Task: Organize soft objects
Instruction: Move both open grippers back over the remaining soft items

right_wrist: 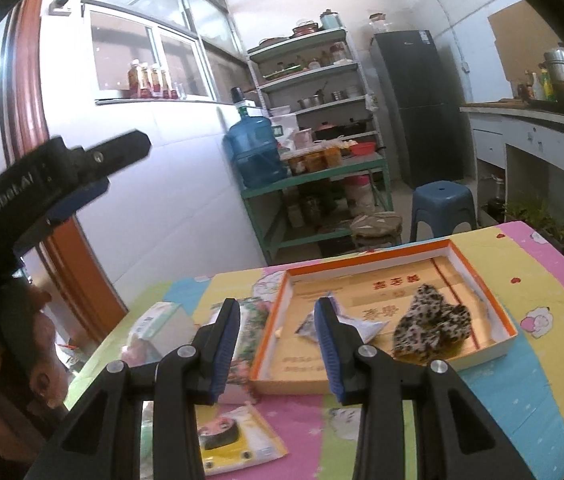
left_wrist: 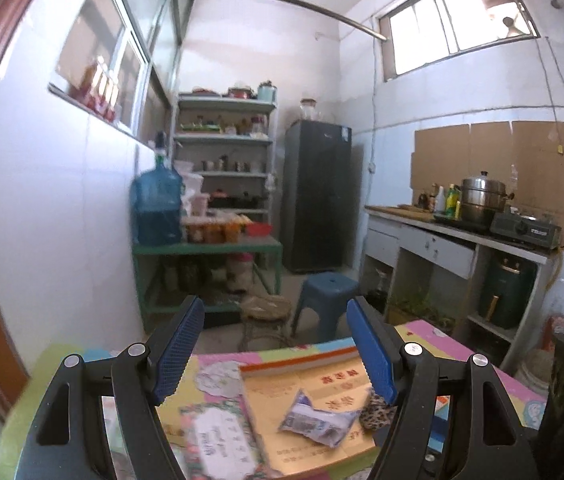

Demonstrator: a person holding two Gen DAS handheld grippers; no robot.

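Note:
A shallow cardboard box [right_wrist: 493,304] with an orange rim lies on the colourful table. In it lie a leopard-print soft cloth [right_wrist: 433,324] and a small blue-white soft packet [right_wrist: 357,326]. Both show in the left wrist view too, the packet [left_wrist: 317,420] and the cloth [left_wrist: 377,414]. My right gripper [right_wrist: 278,320] is open and empty, above the box's left rim. My left gripper [left_wrist: 276,340] is open and empty, raised above the table; its body [right_wrist: 54,176] shows at the left of the right wrist view. A floral packet [left_wrist: 218,440] lies left of the box.
A tissue pack [right_wrist: 162,328] and a yellow flat packet [right_wrist: 234,440] lie on the table [right_wrist: 541,400] near its left side. Beyond the table stand a blue stool [right_wrist: 443,204], a round cushioned stool [right_wrist: 375,226], a green shelf with a water jug [right_wrist: 256,152], and a fridge [right_wrist: 417,104].

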